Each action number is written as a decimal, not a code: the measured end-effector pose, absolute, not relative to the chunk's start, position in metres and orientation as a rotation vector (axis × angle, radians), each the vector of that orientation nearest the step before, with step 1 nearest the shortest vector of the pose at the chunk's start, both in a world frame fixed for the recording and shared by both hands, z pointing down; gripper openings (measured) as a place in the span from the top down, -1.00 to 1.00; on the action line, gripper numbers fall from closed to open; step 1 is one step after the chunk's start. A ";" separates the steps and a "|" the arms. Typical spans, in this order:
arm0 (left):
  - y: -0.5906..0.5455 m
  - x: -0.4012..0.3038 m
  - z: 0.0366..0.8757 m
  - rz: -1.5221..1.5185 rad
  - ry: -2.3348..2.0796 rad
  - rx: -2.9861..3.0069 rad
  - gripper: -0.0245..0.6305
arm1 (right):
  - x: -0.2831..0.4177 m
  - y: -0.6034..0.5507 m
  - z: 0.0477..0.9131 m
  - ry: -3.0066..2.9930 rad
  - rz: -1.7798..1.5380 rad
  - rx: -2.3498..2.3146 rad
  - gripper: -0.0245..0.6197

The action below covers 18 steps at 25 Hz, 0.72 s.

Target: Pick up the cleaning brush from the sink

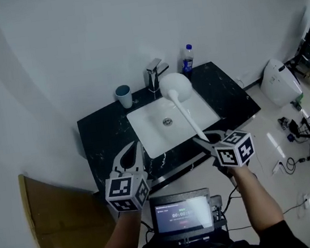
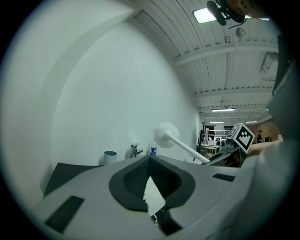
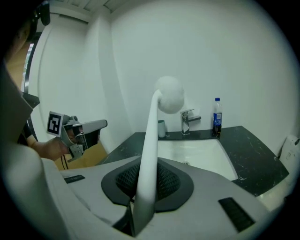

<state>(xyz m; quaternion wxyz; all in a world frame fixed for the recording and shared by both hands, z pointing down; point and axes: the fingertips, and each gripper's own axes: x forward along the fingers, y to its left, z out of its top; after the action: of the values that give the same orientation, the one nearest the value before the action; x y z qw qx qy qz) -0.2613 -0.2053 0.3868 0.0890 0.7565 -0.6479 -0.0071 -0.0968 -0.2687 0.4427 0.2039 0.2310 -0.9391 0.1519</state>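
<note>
Where the right tool (image 3: 144,190) is viewed along its own jaws, they are seen pressed together on the white handle of the cleaning brush (image 3: 151,136). The handle is pinched near its lower end between the dark ribbed pads (image 3: 171,180). From that grip the handle rises steeply, and the round white head is carried high in front of the pale wall (image 3: 225,56), clear of everything below it. In the head view the brush is laid diagonally across the picture. Its handle end is at the tool and its head is drawn over the far rim of the sink (image 1: 147,127), so the brush is held in the air above the basin and not inside it.

The left tool (image 1: 131,152) is held lower and to the left, over the near edge of the counter (image 1: 96,134). In its own view the fingertips are seen brought together at a point, with only a narrow wedge of light behind them and nothing gripped. It is kept well apart from the brush.

Beyond the tools, the white rectangular sink is set into the black speckled counter, and a small drain (image 1: 167,121) is shown at its middle. A chrome faucet (image 1: 154,75) is mounted at the back rim. A teal cup (image 1: 123,95) is stood to its left, and a blue-labelled bottle (image 1: 187,58) is stood to its right, near the wall. A lit screen (image 1: 182,214) is seen at the bottom of the head view between the person's forearms. A white appliance (image 1: 279,81) is seen on the floor to the right.
</note>
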 end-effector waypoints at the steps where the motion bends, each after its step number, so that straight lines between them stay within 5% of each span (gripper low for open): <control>1: -0.204 -0.261 0.388 -0.028 -1.929 2.251 0.92 | -0.095 -0.266 0.440 -2.631 0.407 0.650 0.83; 18: -0.191 -0.126 0.374 -0.022 -2.212 2.029 0.92 | 0.040 -0.273 0.413 -2.828 0.209 0.460 0.83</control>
<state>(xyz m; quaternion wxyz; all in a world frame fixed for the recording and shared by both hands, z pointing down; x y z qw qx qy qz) -0.1262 -0.1907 0.3735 0.0698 0.6742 -0.7352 -0.0073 0.0398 -0.2728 0.4130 0.1341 0.1586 -0.9755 0.0720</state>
